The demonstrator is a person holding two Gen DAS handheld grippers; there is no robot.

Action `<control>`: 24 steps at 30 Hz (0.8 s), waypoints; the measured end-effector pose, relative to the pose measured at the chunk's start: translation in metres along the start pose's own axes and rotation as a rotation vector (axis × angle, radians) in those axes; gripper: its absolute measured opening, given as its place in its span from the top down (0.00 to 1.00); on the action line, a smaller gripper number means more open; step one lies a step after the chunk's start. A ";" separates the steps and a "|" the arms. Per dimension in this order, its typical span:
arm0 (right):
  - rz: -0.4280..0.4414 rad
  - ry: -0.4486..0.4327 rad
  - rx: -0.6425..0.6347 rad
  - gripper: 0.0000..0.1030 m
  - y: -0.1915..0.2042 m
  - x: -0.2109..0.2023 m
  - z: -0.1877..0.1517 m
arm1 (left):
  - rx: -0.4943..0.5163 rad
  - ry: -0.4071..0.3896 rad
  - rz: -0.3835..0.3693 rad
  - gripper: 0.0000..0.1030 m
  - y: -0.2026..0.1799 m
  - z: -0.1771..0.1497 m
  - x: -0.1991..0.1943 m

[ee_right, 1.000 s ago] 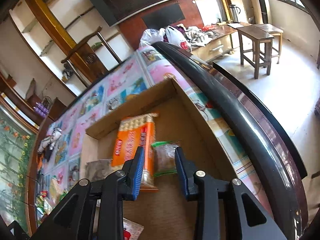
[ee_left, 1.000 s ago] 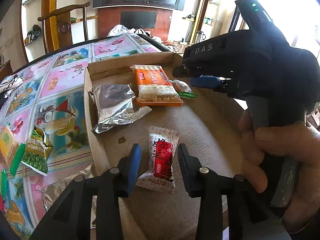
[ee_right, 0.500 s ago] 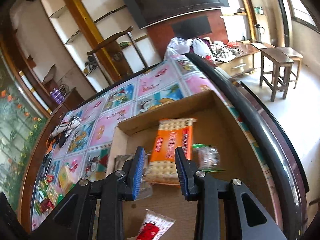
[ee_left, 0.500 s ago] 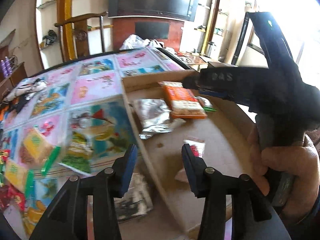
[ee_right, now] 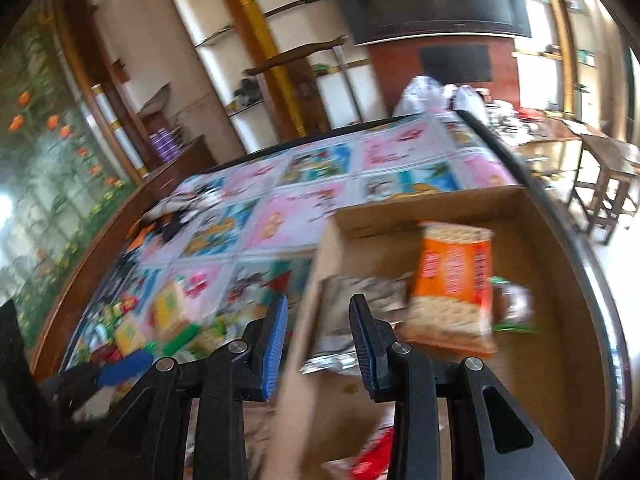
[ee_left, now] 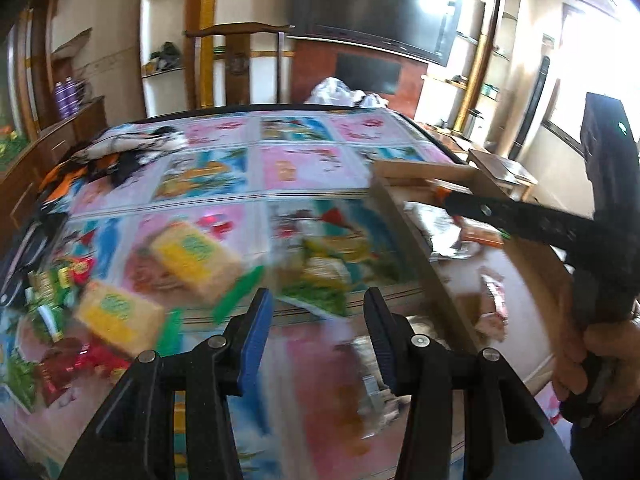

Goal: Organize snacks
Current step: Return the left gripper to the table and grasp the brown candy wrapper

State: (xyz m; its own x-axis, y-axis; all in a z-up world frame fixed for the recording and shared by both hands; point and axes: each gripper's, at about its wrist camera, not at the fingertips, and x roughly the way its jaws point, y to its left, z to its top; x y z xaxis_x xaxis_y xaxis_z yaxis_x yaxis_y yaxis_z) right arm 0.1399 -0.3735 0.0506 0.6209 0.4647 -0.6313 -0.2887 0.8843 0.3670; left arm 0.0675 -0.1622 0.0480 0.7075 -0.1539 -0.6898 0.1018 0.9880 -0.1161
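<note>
My left gripper (ee_left: 318, 340) is open and empty above the colourful tablecloth, left of the cardboard box (ee_left: 404, 216). Loose snacks lie ahead of it: two yellow packets (ee_left: 192, 256), a green packet (ee_left: 320, 284) and red sweets (ee_left: 64, 368). My right gripper (ee_right: 318, 344) is open and empty, hanging over the box's left wall (ee_right: 316, 292). Inside the box lie an orange cracker pack (ee_right: 452, 288), a silver foil pouch (ee_right: 352, 300), a small clear packet (ee_right: 512, 308) and a red-and-white packet (ee_right: 372, 456). The right gripper also shows in the left wrist view (ee_left: 452, 200). Both views are motion-blurred.
The round table has a dark raised rim (ee_right: 576, 248). Dark clothing (ee_left: 124, 152) lies on its far left. A wooden chair (ee_left: 236, 60) stands behind the table and a stool (ee_right: 604, 184) to its right. A silver pouch (ee_left: 372, 364) lies beside the box.
Both grippers have swung left. The left one left the red-and-white packet in the box and now hangs over the tablecloth snacks. The right one moved from the box's middle to its left wall.
</note>
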 end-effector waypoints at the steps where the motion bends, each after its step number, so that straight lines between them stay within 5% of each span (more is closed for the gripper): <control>1: 0.022 0.013 -0.015 0.67 0.005 0.002 -0.002 | -0.011 -0.003 0.010 0.55 0.008 -0.002 -0.003; 5: 0.106 0.062 -0.065 0.66 0.027 0.010 -0.012 | -0.079 0.003 0.060 0.55 0.053 -0.010 -0.016; 14: 0.094 0.075 -0.076 0.66 0.034 0.013 -0.016 | -0.277 0.031 0.182 0.43 0.172 -0.035 -0.045; 18: 0.086 0.076 -0.075 0.66 0.034 0.013 -0.015 | -0.332 0.061 0.156 0.43 0.194 -0.038 -0.036; 24: 0.080 0.083 -0.071 0.66 0.033 0.014 -0.016 | -0.267 0.127 0.131 0.40 0.187 -0.045 -0.020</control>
State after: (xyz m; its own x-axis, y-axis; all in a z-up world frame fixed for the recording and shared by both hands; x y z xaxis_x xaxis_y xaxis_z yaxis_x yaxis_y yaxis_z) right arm 0.1280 -0.3374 0.0428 0.5321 0.5336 -0.6573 -0.3880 0.8438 0.3708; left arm 0.0406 0.0255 0.0079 0.6081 -0.0429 -0.7927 -0.1831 0.9640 -0.1926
